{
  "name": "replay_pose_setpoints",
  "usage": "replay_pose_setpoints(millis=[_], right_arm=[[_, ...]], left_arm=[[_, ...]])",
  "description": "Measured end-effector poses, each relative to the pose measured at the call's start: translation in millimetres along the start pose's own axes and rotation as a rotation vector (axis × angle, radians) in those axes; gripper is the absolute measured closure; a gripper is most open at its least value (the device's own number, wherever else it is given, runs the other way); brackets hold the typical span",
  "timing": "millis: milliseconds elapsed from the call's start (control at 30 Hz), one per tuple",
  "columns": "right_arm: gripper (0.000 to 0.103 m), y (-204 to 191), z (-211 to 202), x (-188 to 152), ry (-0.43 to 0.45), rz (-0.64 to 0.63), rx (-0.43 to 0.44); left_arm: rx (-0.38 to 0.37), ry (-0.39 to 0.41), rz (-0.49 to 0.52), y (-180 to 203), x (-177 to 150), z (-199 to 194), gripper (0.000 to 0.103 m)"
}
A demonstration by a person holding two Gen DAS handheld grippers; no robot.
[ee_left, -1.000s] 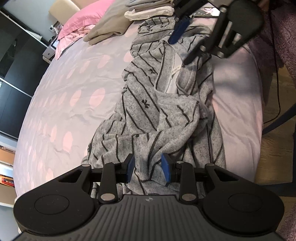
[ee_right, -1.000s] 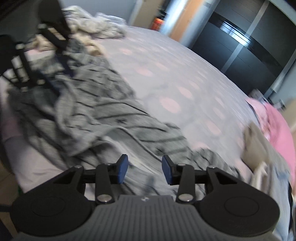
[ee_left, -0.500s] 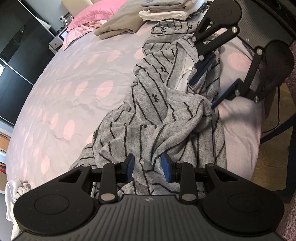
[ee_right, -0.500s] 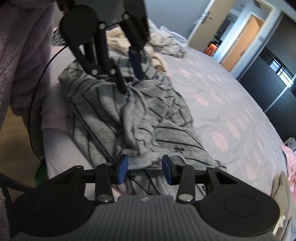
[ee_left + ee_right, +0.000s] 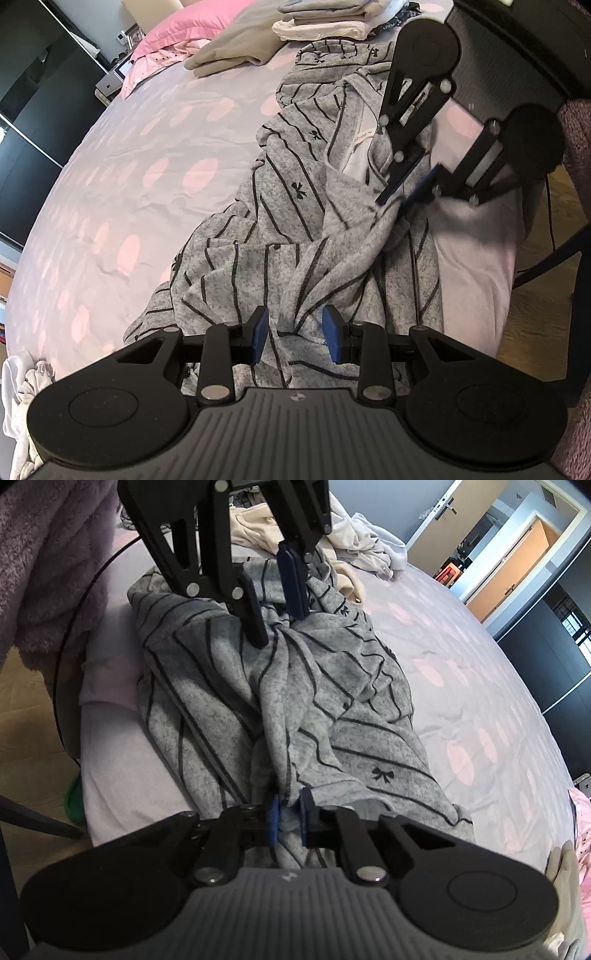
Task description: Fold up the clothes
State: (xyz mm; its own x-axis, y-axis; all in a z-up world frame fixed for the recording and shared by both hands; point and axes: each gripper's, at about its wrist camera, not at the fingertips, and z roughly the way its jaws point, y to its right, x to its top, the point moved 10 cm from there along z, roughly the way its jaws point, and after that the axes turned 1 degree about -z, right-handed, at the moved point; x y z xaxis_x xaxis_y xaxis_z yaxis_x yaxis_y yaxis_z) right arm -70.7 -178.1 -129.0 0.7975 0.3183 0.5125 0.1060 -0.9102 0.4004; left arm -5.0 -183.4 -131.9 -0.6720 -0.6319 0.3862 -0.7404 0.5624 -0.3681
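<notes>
Grey striped cardigan (image 5: 295,709) ridge lower centre, pinched by just-closed right gripper (image 5: 287,818); left gripper (image 5: 295,334) fingers spread w/ fabric between, both angled down.

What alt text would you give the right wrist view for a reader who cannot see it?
The right gripper has just closed on a fold of a grey striped garment crumpled on a bed with pink spots. Opposite, the left gripper straddles a bunched ridge at the garment's far end.
</notes>
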Motion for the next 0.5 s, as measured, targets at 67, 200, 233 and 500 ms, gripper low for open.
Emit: replay_pose_setpoints(millis=[67,200,233,500], right_arm=[[0.094,1.8,-8.9,-5.2,0.001,0.011,0.005],[0.094,4.6,-22.2,-17.8,-0.012,0.039,0.016],[0.094,3.8,-23.0,-21.3,-0.022,0.042,0.022],[0.094,2.2,-18.4,-34.8,-0.059,0.053,0.017]], left_arm=[[-0.013,-0.002,-0.004,-1.0,-2.9,-1.9,0.072],[-0.055,-0.005,-0.005,0.3,-7.0,-7.0,0.072],[-0.058,-0.009,0.001,0.7,-6.7,-6.6,0.072],[-0.136,0.019,0.071,19.7,14.2,-10.5,0.072]])
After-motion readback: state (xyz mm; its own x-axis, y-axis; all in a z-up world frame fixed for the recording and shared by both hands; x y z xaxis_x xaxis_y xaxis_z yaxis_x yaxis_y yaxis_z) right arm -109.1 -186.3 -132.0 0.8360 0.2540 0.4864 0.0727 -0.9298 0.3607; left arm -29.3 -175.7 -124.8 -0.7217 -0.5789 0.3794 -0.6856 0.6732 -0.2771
